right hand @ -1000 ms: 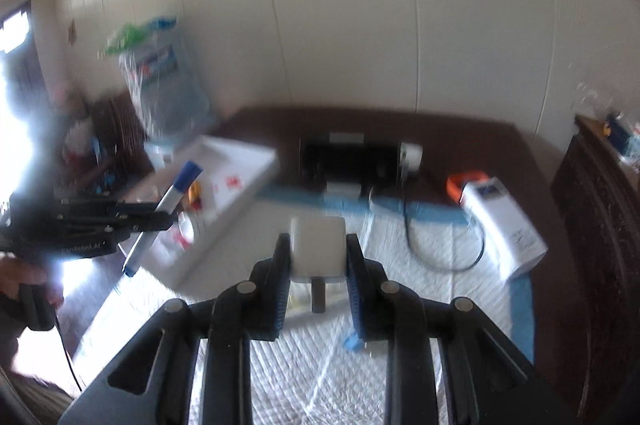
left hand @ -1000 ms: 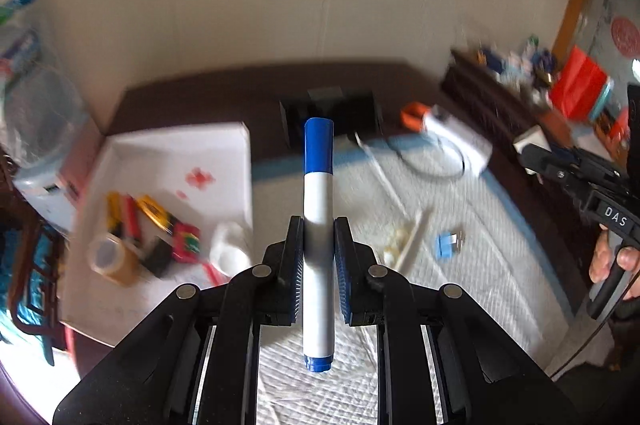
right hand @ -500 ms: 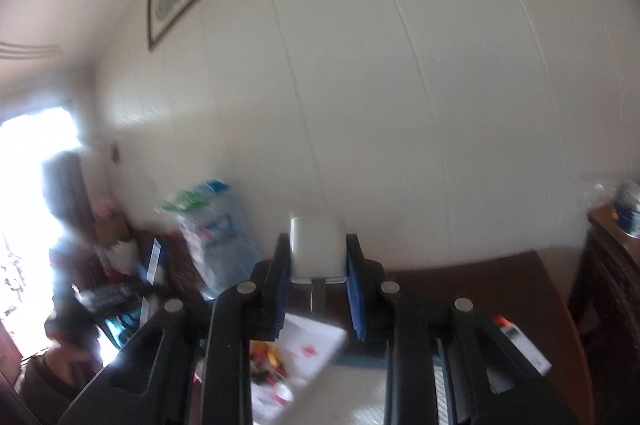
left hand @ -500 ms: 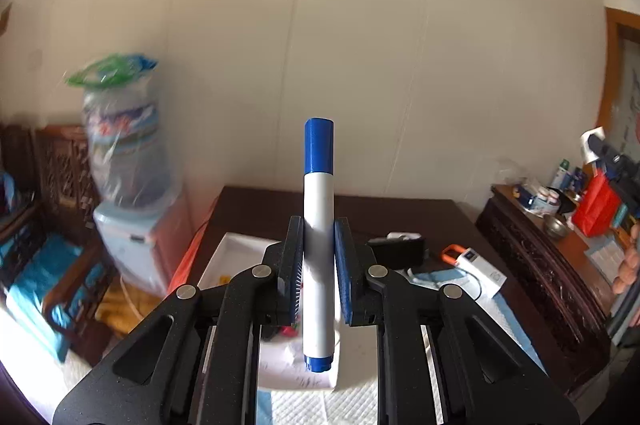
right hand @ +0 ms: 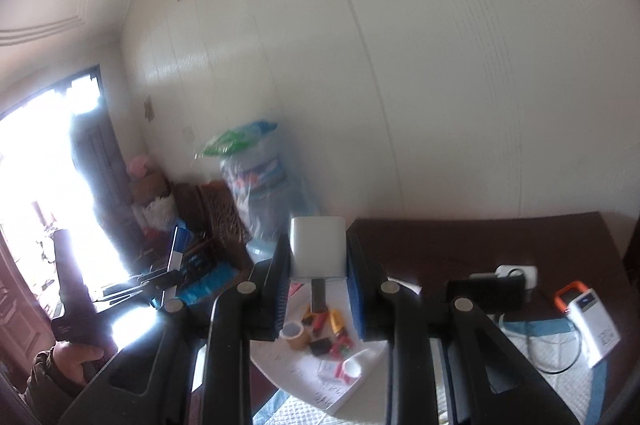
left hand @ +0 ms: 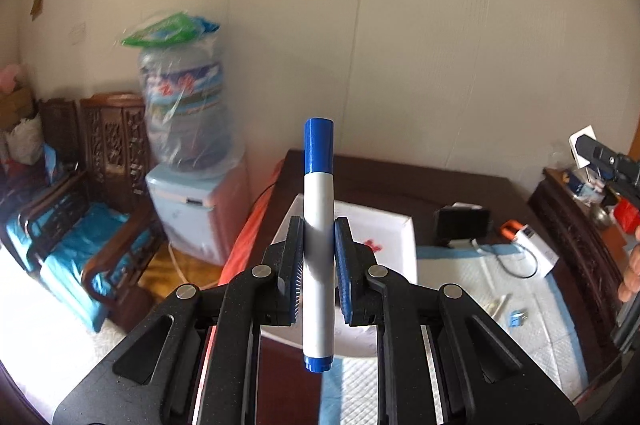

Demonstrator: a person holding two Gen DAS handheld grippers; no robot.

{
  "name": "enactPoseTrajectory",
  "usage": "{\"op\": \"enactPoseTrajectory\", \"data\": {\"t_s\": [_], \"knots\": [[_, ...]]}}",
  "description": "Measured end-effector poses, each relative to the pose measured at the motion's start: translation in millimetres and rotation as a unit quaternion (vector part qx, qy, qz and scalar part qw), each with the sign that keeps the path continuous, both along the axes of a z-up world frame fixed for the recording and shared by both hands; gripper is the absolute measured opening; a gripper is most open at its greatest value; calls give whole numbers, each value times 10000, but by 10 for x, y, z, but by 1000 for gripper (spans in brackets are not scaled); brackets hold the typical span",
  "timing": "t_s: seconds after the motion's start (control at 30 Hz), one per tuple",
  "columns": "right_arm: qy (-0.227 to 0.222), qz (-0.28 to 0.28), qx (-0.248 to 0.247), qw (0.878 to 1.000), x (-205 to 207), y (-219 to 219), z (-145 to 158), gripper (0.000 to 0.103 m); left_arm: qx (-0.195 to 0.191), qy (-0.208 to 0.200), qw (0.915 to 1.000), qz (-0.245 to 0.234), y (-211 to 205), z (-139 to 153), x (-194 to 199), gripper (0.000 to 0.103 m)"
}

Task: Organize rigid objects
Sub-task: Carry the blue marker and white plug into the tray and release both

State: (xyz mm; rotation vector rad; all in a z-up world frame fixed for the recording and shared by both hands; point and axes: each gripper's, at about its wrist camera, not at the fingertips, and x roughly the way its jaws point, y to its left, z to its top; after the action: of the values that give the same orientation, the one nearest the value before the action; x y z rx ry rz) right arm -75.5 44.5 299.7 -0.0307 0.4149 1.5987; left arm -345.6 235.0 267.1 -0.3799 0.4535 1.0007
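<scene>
My left gripper [left hand: 318, 257] is shut on a white marker with a blue cap [left hand: 318, 185], held upright above the near edge of a white tray [left hand: 394, 229]. My right gripper [right hand: 318, 265] is shut on a white charger plug [right hand: 318, 251] with a dark prong pointing down, raised over the same white tray [right hand: 304, 369]. In the right wrist view that tray holds a tape roll [right hand: 295, 335], several small coloured items and a white cap. The left gripper with the marker [right hand: 176, 251] shows at the left in the right wrist view, held by a hand [right hand: 76, 365].
A dark wooden table [left hand: 400, 173] carries a white quilted mat [left hand: 520, 305], a black box [left hand: 462, 219], a white power bank with an orange handle [right hand: 588, 321] and a cable. A water dispenser [left hand: 188, 153] and carved chairs [left hand: 80, 185] stand at the left.
Both grippers have risen and tipped up, so the wall fills more of each view. The left view swung left toward the dispenser. The marker and the plug stay gripped.
</scene>
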Motion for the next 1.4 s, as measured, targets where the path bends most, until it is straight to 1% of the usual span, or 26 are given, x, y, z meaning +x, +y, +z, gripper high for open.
{"op": "enactPoseTrajectory", "data": {"t_s": [0.13,0.33,0.5,0.57,0.73,0.83,0.93,1.03,1.17,1.27,1.33,1.37,1.4], "knots": [[-64,149,-89,9998,-146,229,-7,25,-105,79,9999,91,77,-102,-80,14],[-133,282,-308,9990,-273,469,-193,25,-255,206,9994,59,237,-221,-65,14],[-149,295,-823,9961,-310,796,-510,25,-528,375,9979,14,446,-467,38,14],[-261,290,-1102,9931,-349,996,-702,25,-653,507,9966,12,552,-610,120,14],[-345,261,-1818,9824,-322,1346,-1184,25,-931,842,9921,-37,770,-975,351,14],[-250,253,-2145,9761,-271,1507,-1456,24,-1101,1062,9882,-106,891,-1215,496,14],[-126,247,-2381,9709,-230,1627,-1647,24,-1300,1179,9843,-188,1003,-1422,605,14],[-141,239,-2532,9670,-215,1706,-1758,25,-1414,1289,9812,-273,1079,-1578,707,14],[-117,201,-2699,9626,-172,1804,-1925,25,-1523,1308,9787,-437,1146,-1703,823,14],[-160,151,-2718,9621,-180,1810,-1989,25,-1575,1344,9771,-489,1185,-1763,899,15],[-244,135,-2731,9616,-208,1822,-2027,25,-1565,1399,9768,-431,1215,-1782,927,21],[-305,134,-2743,9611,-229,1819,-2039,27,-1551,1419,9769,-393,1224,-1784,931,39],[-346,126,-2738,9611,-241,1813,-2045,39,-1530,1417,9774,-354,1230,-1780,926,74]]}}
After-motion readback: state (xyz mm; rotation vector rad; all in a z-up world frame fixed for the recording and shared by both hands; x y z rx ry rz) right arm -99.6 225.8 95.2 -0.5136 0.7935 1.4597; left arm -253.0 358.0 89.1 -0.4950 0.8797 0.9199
